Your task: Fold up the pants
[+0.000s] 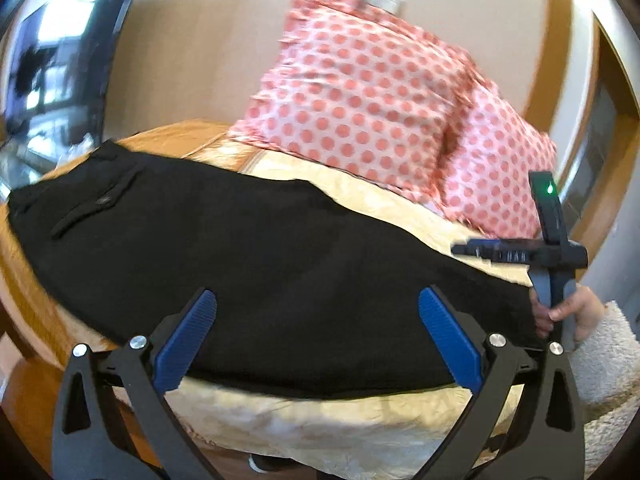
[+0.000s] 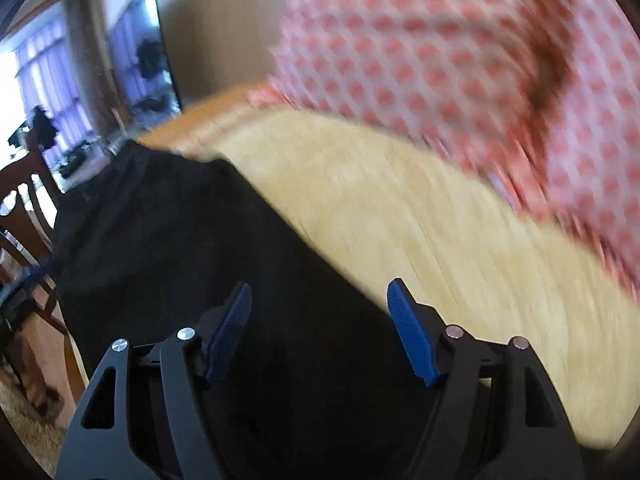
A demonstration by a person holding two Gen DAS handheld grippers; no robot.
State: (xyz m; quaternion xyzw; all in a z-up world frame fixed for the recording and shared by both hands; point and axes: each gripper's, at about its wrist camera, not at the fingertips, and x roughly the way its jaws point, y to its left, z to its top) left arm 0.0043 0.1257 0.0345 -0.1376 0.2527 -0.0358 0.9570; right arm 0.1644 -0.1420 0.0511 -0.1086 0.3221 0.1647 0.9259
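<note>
Black pants (image 1: 256, 264) lie flat along the table, folded lengthwise, with the waist and back pocket at the far left. My left gripper (image 1: 316, 304) is open and empty, just above the pants' near edge. The right gripper's body (image 1: 552, 248) shows at the right end of the pants, held by a hand. In the blurred right wrist view, my right gripper (image 2: 320, 296) is open and empty over the pants (image 2: 192, 264).
The pants rest on a cream cloth (image 1: 400, 204) over a wooden table (image 1: 24, 280). A pink polka-dot bundle (image 1: 360, 92) sits behind them. A dark screen (image 1: 56, 68) stands at the far left. Wooden chairs (image 2: 24, 220) stand to the left.
</note>
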